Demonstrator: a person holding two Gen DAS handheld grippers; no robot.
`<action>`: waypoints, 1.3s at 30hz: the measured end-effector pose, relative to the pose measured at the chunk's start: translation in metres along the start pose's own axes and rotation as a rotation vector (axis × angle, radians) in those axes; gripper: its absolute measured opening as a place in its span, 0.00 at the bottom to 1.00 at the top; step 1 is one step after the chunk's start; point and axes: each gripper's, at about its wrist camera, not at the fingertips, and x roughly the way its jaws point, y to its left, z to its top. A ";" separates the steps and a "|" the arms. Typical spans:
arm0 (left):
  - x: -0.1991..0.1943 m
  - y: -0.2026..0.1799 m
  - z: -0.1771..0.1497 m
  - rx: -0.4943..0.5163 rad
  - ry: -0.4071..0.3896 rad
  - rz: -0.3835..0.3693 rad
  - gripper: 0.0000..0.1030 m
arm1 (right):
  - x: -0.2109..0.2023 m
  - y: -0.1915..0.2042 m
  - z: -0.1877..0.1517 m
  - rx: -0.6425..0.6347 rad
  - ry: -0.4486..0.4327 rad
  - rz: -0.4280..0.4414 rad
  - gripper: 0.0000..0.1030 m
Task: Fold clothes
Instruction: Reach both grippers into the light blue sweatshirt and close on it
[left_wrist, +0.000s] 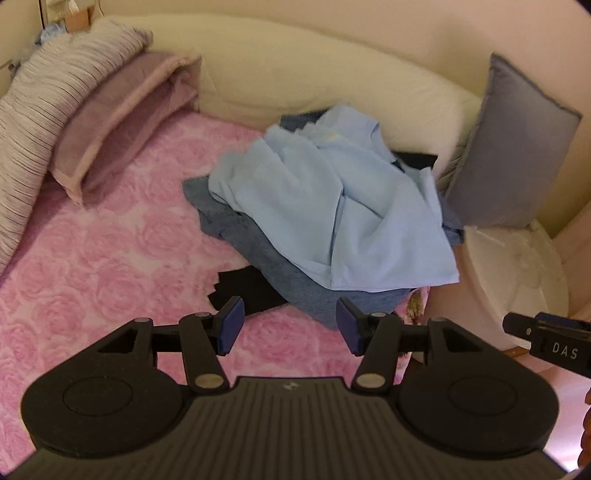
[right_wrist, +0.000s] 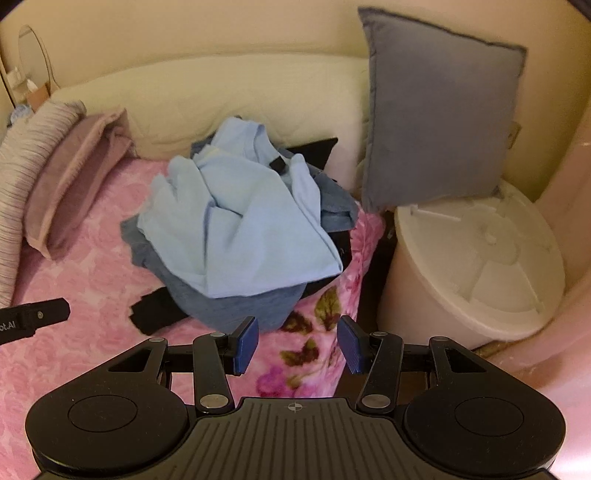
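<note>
crumpled light-blue shirt (left_wrist: 325, 206) on heathered blue knit (right_wrist: 236, 306), plush rose blanket (left_wrist: 110, 258), left gripper (left_wrist: 290, 325) and right gripper (right_wrist: 297, 345) wide open, empty

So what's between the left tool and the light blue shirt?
In the left wrist view, the left tool is open; between it and the light blue shirt lie a black garment and a blue-grey garment.
</note>
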 end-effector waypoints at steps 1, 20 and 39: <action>0.011 -0.003 0.006 -0.004 0.016 0.003 0.49 | 0.010 -0.004 0.007 -0.006 0.008 0.005 0.50; 0.187 -0.007 0.100 -0.132 0.211 0.068 0.49 | 0.174 -0.055 0.141 -0.008 0.138 0.066 0.50; 0.281 0.008 0.120 -0.408 0.230 -0.165 0.22 | 0.263 -0.059 0.171 0.080 0.228 0.133 0.45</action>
